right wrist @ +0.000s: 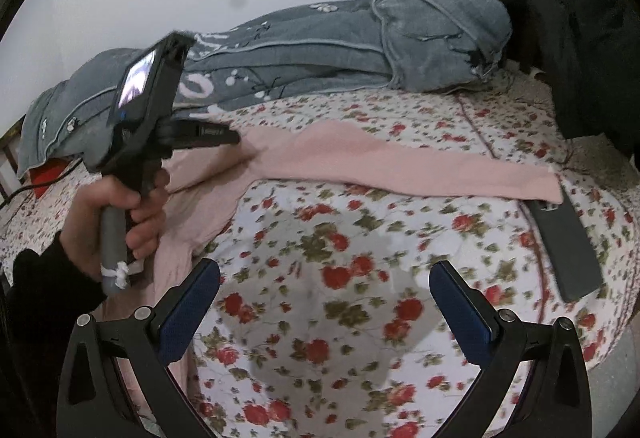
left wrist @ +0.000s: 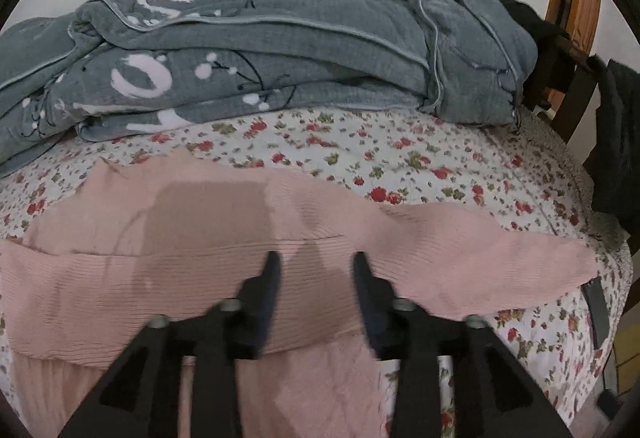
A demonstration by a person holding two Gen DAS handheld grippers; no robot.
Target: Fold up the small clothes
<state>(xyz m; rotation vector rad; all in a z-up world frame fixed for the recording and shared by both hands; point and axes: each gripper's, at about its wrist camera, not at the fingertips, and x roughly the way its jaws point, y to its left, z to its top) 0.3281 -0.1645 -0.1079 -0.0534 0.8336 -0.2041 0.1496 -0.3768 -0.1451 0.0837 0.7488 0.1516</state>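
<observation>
A pink ribbed garment (left wrist: 200, 222) lies flat on the floral bedsheet (left wrist: 360, 142), with one long part stretched out to the right (right wrist: 420, 162). My left gripper (left wrist: 316, 262) hovers just above its middle, jaws open, nothing between the fingers, casting a shadow on the cloth. In the right wrist view a hand (right wrist: 120, 206) in a black sleeve holds that left gripper (right wrist: 234, 136) over the garment's left part. My right gripper (right wrist: 324, 270) stands wide open over bare floral sheet (right wrist: 320, 222), nearer than the garment and apart from it.
A bulky grey blanket (left wrist: 260, 50) with white prints is piled along the wall behind the garment. A dark phone (right wrist: 568, 250) lies near the garment's right tip. Black clothing (right wrist: 580, 58) is heaped at the far right, beside a wooden chair (left wrist: 560, 50).
</observation>
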